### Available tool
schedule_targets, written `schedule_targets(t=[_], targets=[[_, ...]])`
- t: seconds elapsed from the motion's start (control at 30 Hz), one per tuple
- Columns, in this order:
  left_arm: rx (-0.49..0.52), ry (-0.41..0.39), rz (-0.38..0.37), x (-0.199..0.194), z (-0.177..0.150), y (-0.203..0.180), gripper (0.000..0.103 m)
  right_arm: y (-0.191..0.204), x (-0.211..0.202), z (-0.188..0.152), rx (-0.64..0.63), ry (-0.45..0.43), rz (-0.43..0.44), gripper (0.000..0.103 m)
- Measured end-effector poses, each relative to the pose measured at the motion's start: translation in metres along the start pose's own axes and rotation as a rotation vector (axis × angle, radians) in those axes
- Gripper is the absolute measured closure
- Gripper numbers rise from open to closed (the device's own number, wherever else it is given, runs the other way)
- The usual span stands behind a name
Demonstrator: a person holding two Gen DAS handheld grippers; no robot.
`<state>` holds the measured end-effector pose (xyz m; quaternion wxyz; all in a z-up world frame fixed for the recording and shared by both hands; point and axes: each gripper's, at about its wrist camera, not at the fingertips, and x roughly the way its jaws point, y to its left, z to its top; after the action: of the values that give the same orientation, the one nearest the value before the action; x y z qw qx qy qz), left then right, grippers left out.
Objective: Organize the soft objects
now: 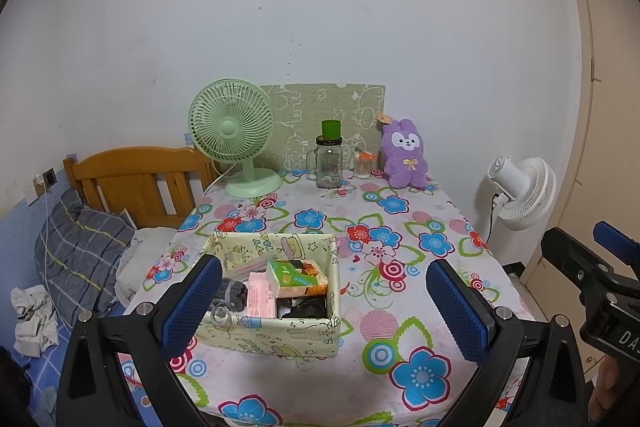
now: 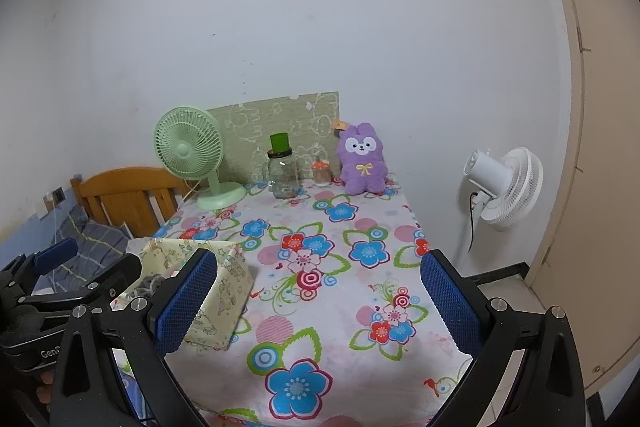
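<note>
Bench [image 1: 328,211]: floral cloth, carrying everything.
Fabric box [image 1: 280,331]: near left, between the spread left tongs [image 1: 324,311].
Purple plush [image 1: 403,155]: far edge, well apart from both.
Right tongs [image 2: 320,303]: spread wide, empty.

I see a white tablecloth [image 1: 320,211] printed with blue, red and pink flowers and green leaves. At frame centre sits a pale yellow storage box [image 1: 276,331] with cartoon prints. At upper centre stand a mint green fan [image 1: 234,135], a purple plush rabbit [image 1: 404,155] with a white face and yellow bow, and a clear jar [image 1: 329,163] topped by a green cup. My gripper pads [image 1: 456,311] are blue on black frames. A white fan [image 2: 504,187] is at right.
</note>
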<state>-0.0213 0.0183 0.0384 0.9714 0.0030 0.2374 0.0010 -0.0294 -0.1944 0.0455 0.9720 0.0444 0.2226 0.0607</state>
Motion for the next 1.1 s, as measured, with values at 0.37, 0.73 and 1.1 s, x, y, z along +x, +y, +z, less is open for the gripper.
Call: schedule_targets(t=[0.37,0.73,1.1], targets=[[0.0,0.001,-0.009,0.001,0.002,0.0006,0.0,0.0012,0.0026,-0.0002,0.0,0.002,0.001,0.0],[0.003,-0.004,-0.008,0.0009,0.0023,0.0001,0.0,0.0027,0.0039,-0.0001,-0.001,0.005,0.002,0.0],[0.001,-0.005,-0.005,0.0009,0.0023,0.0002,0.0,0.0042,0.0048,-0.0003,-0.003,0.007,0.004,0.0]])
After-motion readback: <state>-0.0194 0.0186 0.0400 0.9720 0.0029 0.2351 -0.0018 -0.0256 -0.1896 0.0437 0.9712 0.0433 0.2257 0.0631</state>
